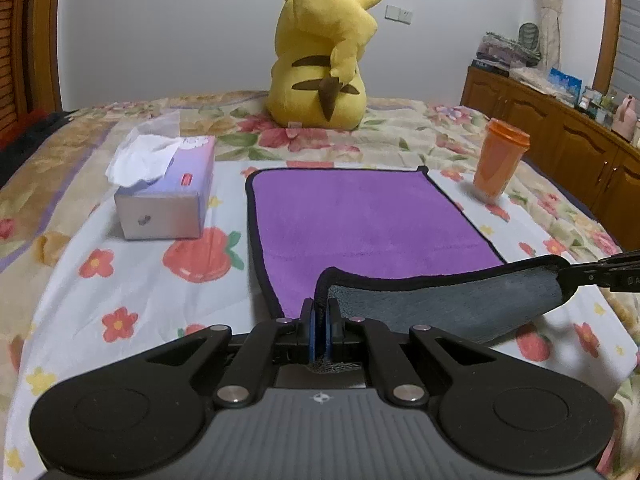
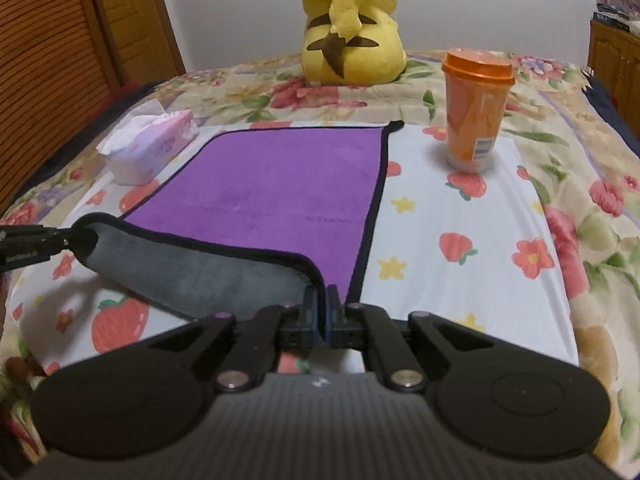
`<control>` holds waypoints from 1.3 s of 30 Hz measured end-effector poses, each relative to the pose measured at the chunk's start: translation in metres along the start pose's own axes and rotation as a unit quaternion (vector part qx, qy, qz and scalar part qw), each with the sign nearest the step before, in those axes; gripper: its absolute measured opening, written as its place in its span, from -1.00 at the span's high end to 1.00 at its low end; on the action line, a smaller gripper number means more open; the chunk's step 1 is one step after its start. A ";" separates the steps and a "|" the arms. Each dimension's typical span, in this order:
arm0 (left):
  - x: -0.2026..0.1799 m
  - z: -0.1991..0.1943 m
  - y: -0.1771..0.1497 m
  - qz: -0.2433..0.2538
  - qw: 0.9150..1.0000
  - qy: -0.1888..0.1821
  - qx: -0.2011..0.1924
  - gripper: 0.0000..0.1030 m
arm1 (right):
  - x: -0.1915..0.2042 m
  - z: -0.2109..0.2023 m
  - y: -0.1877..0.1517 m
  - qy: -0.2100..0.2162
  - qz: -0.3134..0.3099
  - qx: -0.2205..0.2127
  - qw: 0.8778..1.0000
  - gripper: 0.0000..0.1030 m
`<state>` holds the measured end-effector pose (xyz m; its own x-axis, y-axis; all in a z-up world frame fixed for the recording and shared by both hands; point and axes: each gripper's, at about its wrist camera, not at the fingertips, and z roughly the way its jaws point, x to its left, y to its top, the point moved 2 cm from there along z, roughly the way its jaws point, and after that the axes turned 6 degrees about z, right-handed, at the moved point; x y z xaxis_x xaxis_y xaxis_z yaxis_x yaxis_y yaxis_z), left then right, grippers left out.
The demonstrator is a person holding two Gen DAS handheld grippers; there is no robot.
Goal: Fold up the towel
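A purple towel (image 1: 360, 216) with a black hem and a grey underside lies flat on the bed; it also shows in the right wrist view (image 2: 276, 184). My left gripper (image 1: 321, 312) is shut on its near left corner. My right gripper (image 2: 321, 304) is shut on its near right corner. Both corners are lifted off the bed, so the near edge hangs between them and shows its grey underside (image 1: 440, 300), also in the right wrist view (image 2: 200, 272). Each gripper shows at the edge of the other's view: the right one (image 1: 600, 274) and the left one (image 2: 28, 244).
A tissue box (image 1: 164, 196) stands left of the towel, and it shows in the right wrist view (image 2: 148, 152). An orange lidded cup (image 1: 500, 160) (image 2: 476, 108) stands to the right. A yellow plush toy (image 1: 324, 56) (image 2: 352, 24) sits behind. A wooden cabinet (image 1: 560, 140) runs along the right.
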<state>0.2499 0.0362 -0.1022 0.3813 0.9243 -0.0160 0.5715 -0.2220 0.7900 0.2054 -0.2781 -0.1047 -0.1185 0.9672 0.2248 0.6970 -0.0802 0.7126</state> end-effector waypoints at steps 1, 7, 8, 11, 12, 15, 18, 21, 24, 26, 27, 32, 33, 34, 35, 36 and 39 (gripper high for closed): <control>-0.001 -0.001 0.002 0.002 1.000 0.000 -0.003 0.85 | 0.001 -0.001 0.001 0.001 -0.001 -0.002 1.000 0.92; -0.002 -0.006 0.013 0.004 1.000 0.002 -0.016 0.85 | 0.004 -0.007 0.012 0.004 -0.007 -0.014 1.000 0.92; -0.002 -0.007 0.014 0.006 1.000 0.002 -0.017 0.85 | 0.005 -0.008 0.014 0.004 -0.010 -0.016 1.000 0.92; -0.003 -0.009 0.020 0.010 1.000 0.003 -0.020 0.85 | 0.009 -0.011 0.021 0.005 -0.019 -0.024 1.000 0.92; -0.003 -0.009 0.023 0.013 1.000 0.003 -0.022 0.85 | 0.009 -0.011 0.023 0.004 -0.022 -0.026 0.999 0.92; -0.004 -0.011 0.032 0.021 0.999 0.004 -0.028 0.85 | 0.012 -0.013 0.029 0.003 -0.027 -0.030 0.999 0.92; -0.006 -0.012 0.040 0.031 0.999 0.004 -0.031 0.85 | 0.013 -0.013 0.035 0.004 -0.030 -0.035 0.999 0.92; -0.006 -0.013 0.050 0.036 0.999 0.004 -0.035 0.85 | 0.014 -0.012 0.041 0.004 -0.032 -0.038 0.999 0.92; -0.005 -0.013 0.060 0.037 0.998 0.004 -0.041 0.85 | 0.015 -0.011 0.048 0.004 -0.034 -0.043 0.998 0.92; -0.005 -0.014 0.065 0.038 0.998 0.005 -0.043 0.85 | 0.016 -0.012 0.053 0.004 -0.036 -0.048 0.998 0.92; -0.004 -0.013 0.068 0.040 0.998 0.006 -0.044 0.85 | 0.016 -0.012 0.056 0.003 -0.037 -0.050 0.998 0.92; -0.001 -0.007 0.080 0.038 0.998 0.003 -0.053 0.86 | 0.015 -0.011 0.070 0.001 -0.039 -0.058 0.998 0.92; 0.000 -0.006 0.082 0.038 0.998 0.004 -0.055 0.86 | 0.015 -0.010 0.072 0.000 -0.041 -0.059 0.997 0.92; 0.001 -0.004 0.085 0.037 0.998 0.005 -0.057 0.86 | 0.015 -0.010 0.075 -0.001 -0.043 -0.060 0.997 0.92; 0.002 -0.003 0.087 0.037 0.998 0.005 -0.058 0.86 | 0.015 -0.009 0.078 -0.003 -0.045 -0.060 0.997 0.92; 0.003 -0.001 0.090 0.038 0.998 0.005 -0.059 0.86 | 0.014 -0.008 0.080 -0.005 -0.046 -0.061 0.997 0.92; 0.006 0.004 0.098 0.043 0.997 0.008 -0.064 0.86 | 0.013 -0.003 0.090 -0.009 -0.050 -0.065 0.997 0.92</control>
<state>0.3109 0.0188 -0.0276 0.4137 0.9081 0.0640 0.4399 -0.2610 0.8593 0.2642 -0.2738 -0.0354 -0.1691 0.9761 0.1366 0.5849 -0.0122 0.8110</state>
